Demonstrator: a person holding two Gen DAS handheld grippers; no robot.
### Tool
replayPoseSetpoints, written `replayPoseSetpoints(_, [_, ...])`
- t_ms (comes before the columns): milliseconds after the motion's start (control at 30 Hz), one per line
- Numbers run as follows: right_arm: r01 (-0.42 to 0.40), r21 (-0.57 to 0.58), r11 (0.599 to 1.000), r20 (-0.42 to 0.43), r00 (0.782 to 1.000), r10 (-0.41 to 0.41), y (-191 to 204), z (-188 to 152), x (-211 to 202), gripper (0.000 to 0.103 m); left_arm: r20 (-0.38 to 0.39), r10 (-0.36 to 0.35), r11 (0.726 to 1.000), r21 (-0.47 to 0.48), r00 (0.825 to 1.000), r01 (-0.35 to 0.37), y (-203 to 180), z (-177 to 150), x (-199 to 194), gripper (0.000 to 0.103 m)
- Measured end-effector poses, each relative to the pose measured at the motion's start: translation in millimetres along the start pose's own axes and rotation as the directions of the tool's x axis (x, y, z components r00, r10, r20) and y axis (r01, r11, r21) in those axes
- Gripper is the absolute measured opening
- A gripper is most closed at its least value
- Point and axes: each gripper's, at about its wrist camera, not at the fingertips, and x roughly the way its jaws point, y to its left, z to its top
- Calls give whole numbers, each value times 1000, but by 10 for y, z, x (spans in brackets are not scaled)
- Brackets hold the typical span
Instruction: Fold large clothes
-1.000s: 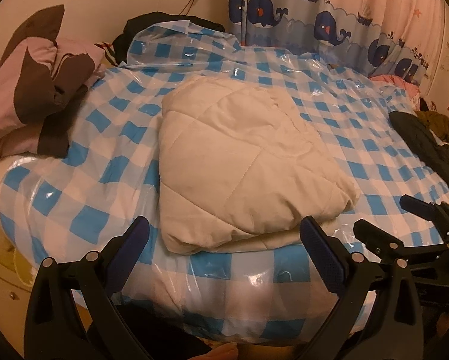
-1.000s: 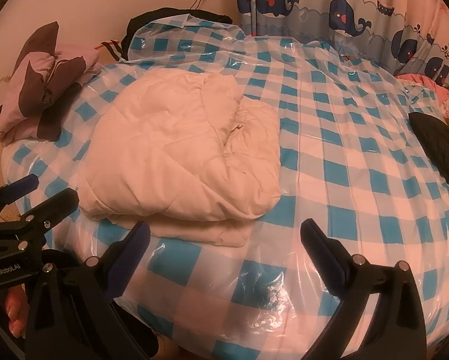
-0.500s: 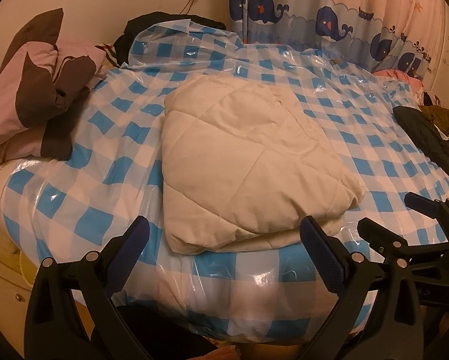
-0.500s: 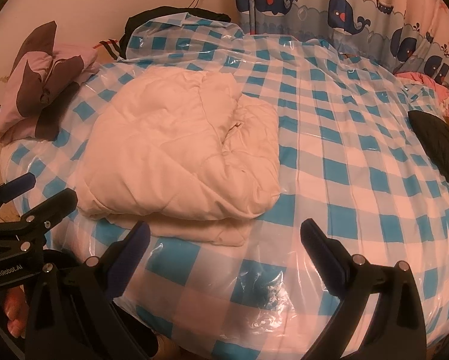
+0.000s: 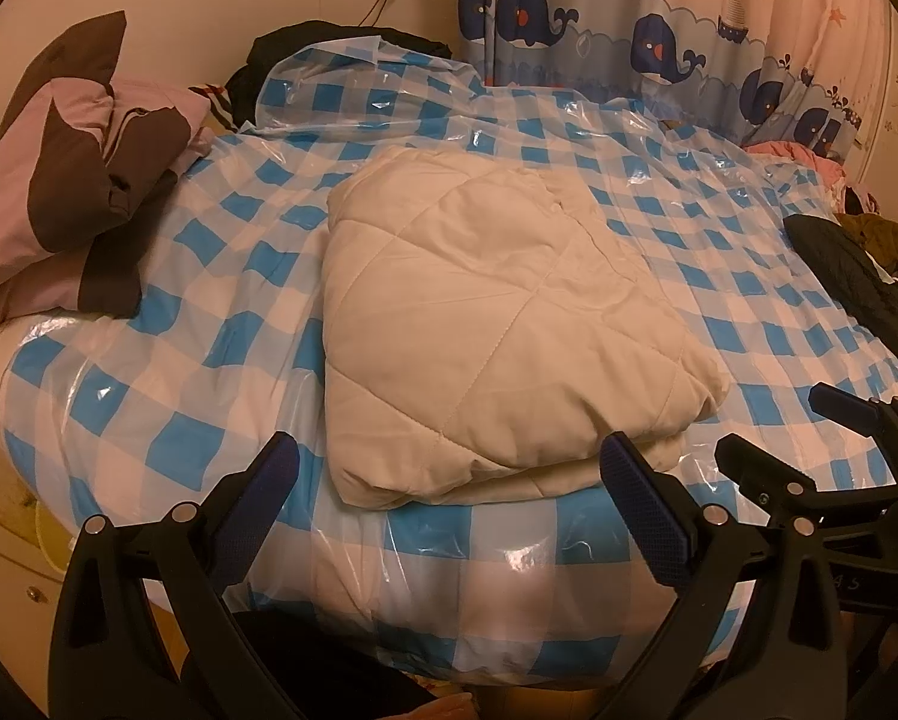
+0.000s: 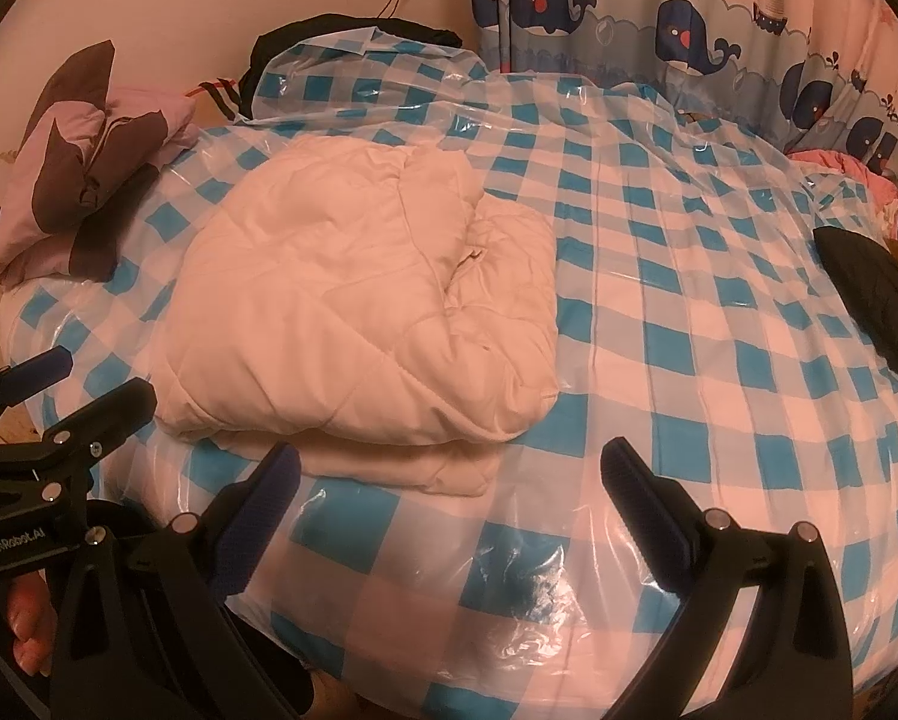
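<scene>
Checkered plastic sheet (image 5: 167, 360) covers bed; folded cream quilt (image 5: 497, 324) left of centre, near front edge, bare sheet all round. Left gripper (image 5: 449, 480), right gripper (image 6: 449, 480) wide open, empty, just off front edge.

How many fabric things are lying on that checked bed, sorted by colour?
Cream: 1, the folded quilted garment
Pink and brown: 1, the bundle
Black: 2, the garment at the head and the garment at the right edge
Total: 4
</scene>
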Motion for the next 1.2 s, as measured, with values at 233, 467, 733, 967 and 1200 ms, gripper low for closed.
replayPoseSetpoints(233, [4, -1, 1000, -1, 1000, -4, 0, -2, -3, 96, -1, -2, 1000, 0, 1000, 2, 15, 9, 8, 96])
replayPoseSetpoints(467, [1, 1, 1000, -2, 1000, -1, 6, -1, 2, 96, -2, -1, 1000, 2, 1000, 1, 6, 6, 1, 97])
replayPoseSetpoints(733, [-1, -1, 1000, -3, 1000, 1, -12, 0, 10, 96, 2, 6, 1000, 2, 1000, -6, 32, 4, 7, 97])
replayPoseSetpoints(967, [0, -2, 1000, -3, 1000, 0, 3, 0, 11, 96, 3, 14, 1000, 4, 1000, -14, 72, 3, 19, 97])
replayPoseSetpoints(1200, [1, -1, 1000, -4, 1000, -1, 12, 1, 10, 96, 8, 22, 1000, 6, 1000, -22, 99, 17, 31, 97])
